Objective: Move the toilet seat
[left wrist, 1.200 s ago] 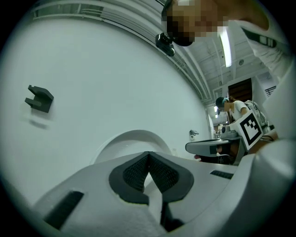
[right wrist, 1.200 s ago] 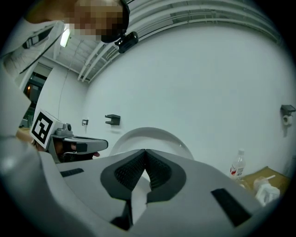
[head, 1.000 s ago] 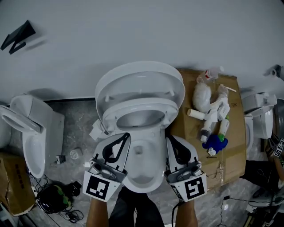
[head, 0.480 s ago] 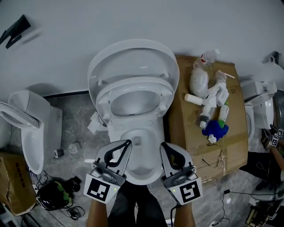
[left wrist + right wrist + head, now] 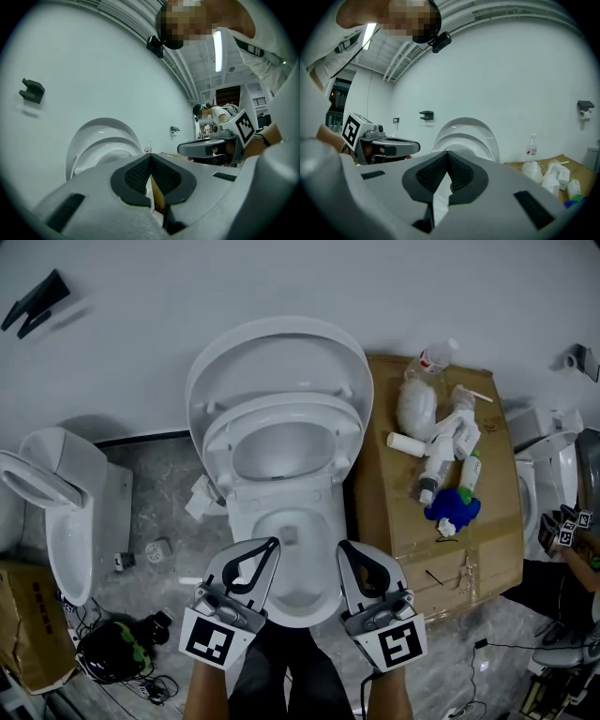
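Note:
A white toilet stands against the wall with its lid (image 5: 281, 357) and its seat (image 5: 281, 432) both raised and leaning back; the open bowl rim (image 5: 323, 549) is below them. Both also show in the gripper views, the seat (image 5: 101, 152) at left and the lid (image 5: 464, 129) at centre. My left gripper (image 5: 272, 545) and right gripper (image 5: 344, 547) hover side by side over the front of the bowl, short of the seat and touching nothing. Both are shut, jaws together, with nothing held.
A cardboard box (image 5: 394, 521) stands right of the toilet, topped with white bottles (image 5: 441, 460) and a blue object (image 5: 450, 509). Another toilet (image 5: 66, 512) is at left, a third (image 5: 544, 484) at far right. Cables and a dark bundle (image 5: 112, 652) lie on the floor at lower left.
Both grippers have pulled back from the raised seat toward the front of the bowl, and the head view has shifted with them. The seat and lid stay up.

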Motion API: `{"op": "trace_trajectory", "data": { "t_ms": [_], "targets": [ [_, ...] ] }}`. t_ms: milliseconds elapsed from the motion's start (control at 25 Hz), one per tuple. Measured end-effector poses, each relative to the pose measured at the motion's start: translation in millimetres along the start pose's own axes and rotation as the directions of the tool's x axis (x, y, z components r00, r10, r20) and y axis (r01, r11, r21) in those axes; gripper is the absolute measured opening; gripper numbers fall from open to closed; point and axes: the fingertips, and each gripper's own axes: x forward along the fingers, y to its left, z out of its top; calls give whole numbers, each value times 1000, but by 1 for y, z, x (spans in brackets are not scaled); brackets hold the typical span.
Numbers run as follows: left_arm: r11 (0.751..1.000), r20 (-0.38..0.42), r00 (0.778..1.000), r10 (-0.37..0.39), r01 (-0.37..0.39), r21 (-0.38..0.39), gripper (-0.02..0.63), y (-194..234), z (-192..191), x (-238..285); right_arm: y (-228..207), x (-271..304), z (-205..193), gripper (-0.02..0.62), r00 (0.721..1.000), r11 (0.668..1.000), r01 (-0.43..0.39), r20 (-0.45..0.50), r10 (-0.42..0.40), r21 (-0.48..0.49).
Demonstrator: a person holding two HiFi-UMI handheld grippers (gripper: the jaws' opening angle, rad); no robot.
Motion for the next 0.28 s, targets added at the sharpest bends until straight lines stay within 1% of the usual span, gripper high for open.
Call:
{"op": "trace_trajectory", "data": {
  "t_ms": [160,280],
  "targets": [
    [1000,-1,1000,-2,2,7,9,-1,1,-2,1,0,2,11,1000,1000,-2,-2,2,-2],
    [1000,-1,1000,-2,2,8,9,-1,2,-3,2,-2,-3,11,1000,1000,1,-30,-1,-3]
  ]
}}
